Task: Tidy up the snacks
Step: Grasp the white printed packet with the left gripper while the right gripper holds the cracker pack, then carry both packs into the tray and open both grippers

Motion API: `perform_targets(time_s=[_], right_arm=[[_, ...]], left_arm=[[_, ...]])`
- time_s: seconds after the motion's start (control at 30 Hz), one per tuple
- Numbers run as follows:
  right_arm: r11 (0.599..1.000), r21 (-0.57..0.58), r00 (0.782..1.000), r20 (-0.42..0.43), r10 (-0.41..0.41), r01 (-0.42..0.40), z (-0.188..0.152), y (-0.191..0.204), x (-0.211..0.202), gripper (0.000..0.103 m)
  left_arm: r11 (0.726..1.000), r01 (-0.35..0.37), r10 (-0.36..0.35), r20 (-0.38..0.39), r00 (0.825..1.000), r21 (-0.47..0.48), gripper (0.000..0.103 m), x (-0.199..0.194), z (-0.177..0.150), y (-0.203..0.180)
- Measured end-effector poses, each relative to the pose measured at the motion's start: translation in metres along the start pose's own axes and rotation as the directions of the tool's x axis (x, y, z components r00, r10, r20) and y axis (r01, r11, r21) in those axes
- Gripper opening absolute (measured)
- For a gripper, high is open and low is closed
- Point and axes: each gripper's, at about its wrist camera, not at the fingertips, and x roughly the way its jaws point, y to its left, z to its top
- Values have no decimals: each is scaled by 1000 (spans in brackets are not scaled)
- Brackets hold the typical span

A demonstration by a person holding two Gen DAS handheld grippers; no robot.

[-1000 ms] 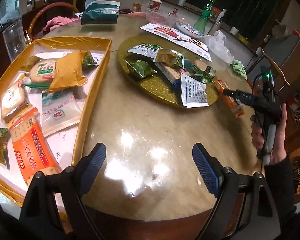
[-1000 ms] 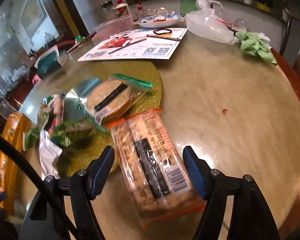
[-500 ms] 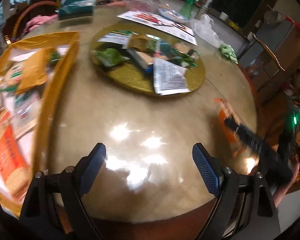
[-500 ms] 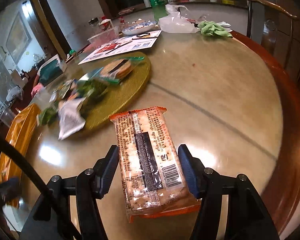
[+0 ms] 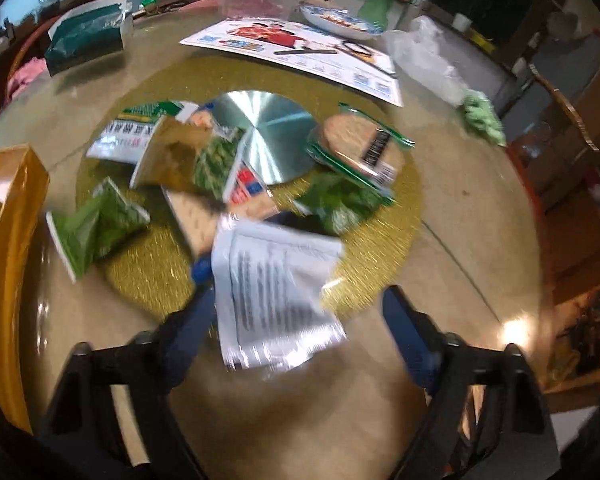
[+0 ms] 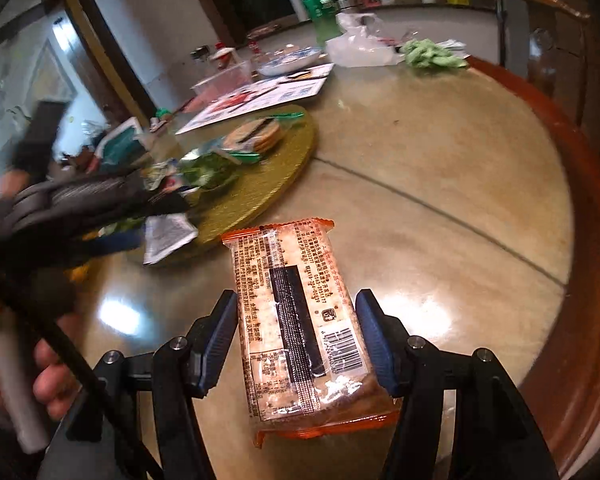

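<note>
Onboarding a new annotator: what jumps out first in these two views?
In the right wrist view, the right gripper is clamped on a long orange-edged cracker pack with a barcode. In the left wrist view, the open left gripper brackets a white printed sachet hanging over the near edge of the round gold glitter turntable, which carries a heap of green snack packets.

**A dim dining room around a polished round table**

A large round table point(image 6: 440, 184) with a glossy beige top and reddish-brown wooden rim fills the room; ceiling light glares off its surface. A wooden chair point(image 6: 540, 4) stands at its far edge. Behind it are a white wall point(image 6: 148, 28), a dark doorway and a bright window point(image 5: 28, 4).
</note>
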Motion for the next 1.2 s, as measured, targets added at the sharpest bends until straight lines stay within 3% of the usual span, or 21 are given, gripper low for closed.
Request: perform_targets(time_s=[0.07, 0.17, 0.4, 0.53, 0.6, 0.73, 0.83, 0.93, 1.03, 1.2], right_arm=[[1000, 5, 1000, -3, 15, -15, 0, -1, 0, 60], [999, 19, 1000, -2, 28, -28, 1, -3, 0, 59], [1000, -11, 1000, -4, 11, -11, -1, 2, 0, 59], [999, -48, 1000, -10, -15, 14, -2, 9, 2, 59], [998, -61, 1000, -13, -12, 11, -3, 10, 3, 59], [998, -60, 1000, -13, -3, 3, -3, 11, 3, 58], [996, -73, 999, 3, 46, -46, -6, 12, -2, 58], [994, -97, 997, 47, 64, -59, -10, 17, -11, 57], [990, -124, 995, 57, 79, -71, -11, 25, -14, 57], [963, -107, 969, -18, 247, -248, -22, 59, -17, 56]], left_arm=[[998, -57, 58, -3, 998, 23, 60, 6, 1, 0], [995, -66, 66, -7, 998, 69, 47, -2, -15, 2], [990, -63, 65, -19, 998, 126, 47, -58, -107, 38], [975, -121, 126, -13, 992, 185, 52, -81, -148, 47], [977, -129, 130, 4, 992, 170, 52, -89, -161, 54], [982, -131, 129, 22, 991, 139, 48, -92, -165, 59], [995, -33, 30, 31, 999, 91, 47, -98, -166, 65], [997, -31, 28, 48, 998, 73, 47, -103, -164, 62], [999, 16, -19, 68, 997, 40, 47, -119, -162, 70], [996, 74, -66, 147, 987, -55, 47, -159, -156, 105]])
